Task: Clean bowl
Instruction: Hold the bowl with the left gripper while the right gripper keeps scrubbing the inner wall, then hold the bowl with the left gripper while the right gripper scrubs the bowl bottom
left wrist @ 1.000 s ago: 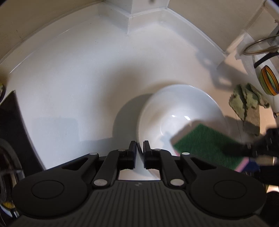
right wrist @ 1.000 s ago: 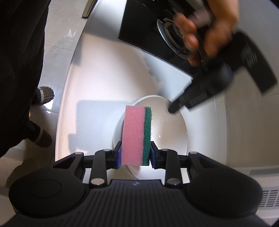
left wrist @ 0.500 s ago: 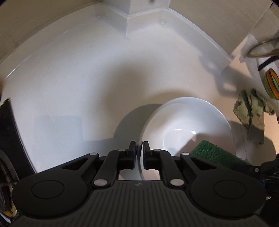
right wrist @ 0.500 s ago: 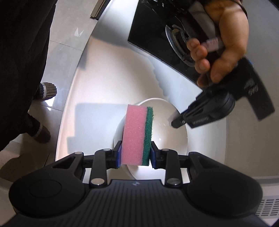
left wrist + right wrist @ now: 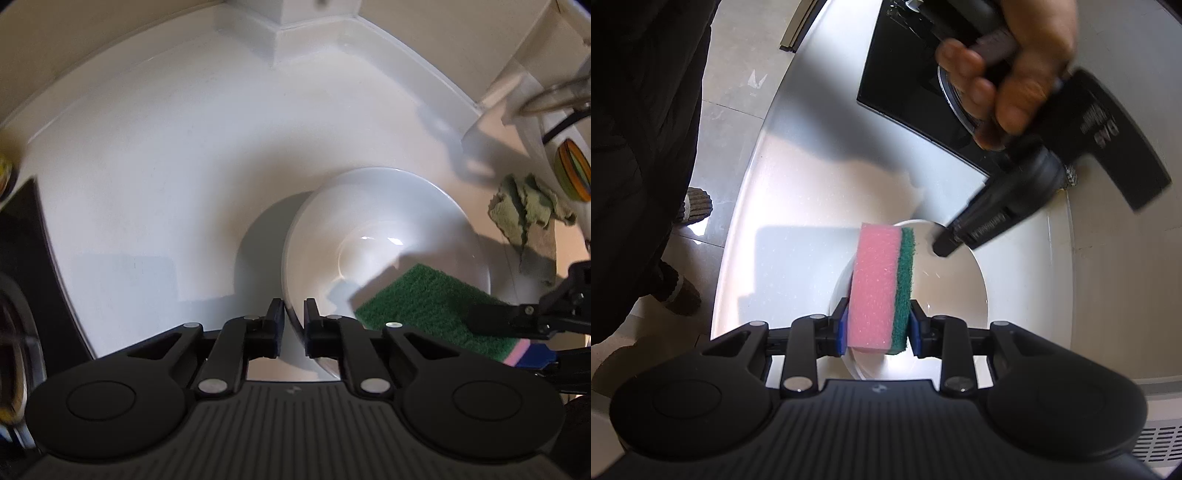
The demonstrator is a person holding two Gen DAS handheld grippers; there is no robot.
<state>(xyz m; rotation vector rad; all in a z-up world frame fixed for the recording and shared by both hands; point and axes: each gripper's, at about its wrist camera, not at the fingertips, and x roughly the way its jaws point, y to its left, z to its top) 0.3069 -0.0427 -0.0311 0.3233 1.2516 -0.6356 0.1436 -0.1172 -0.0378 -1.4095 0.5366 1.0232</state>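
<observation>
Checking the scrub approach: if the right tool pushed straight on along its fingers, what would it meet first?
Probably the bowl: the sponge clamped in the right tool leads, pointing into it. Depth is unclear.

White curved surface [image 5: 155, 192] w/ raised back edge — carries a white bowl [image 5: 388, 206] near its middle, a crumpled green cloth [image 5: 524, 210] to the right, a black cooktop [image 5: 908, 92] set in at the left end.

Left wrist view: dim, warm cast. Bowl [image 5: 384, 236] shows two small glare spots and throws a soft shadow leftward on the counter [image 5: 166, 166]. Right wrist view: brighter, daylight-toned; hand [image 5: 1008, 70] motion-blurred, sponge [image 5: 882, 288] sharp. Strong fisheye bending at edges in both.
</observation>
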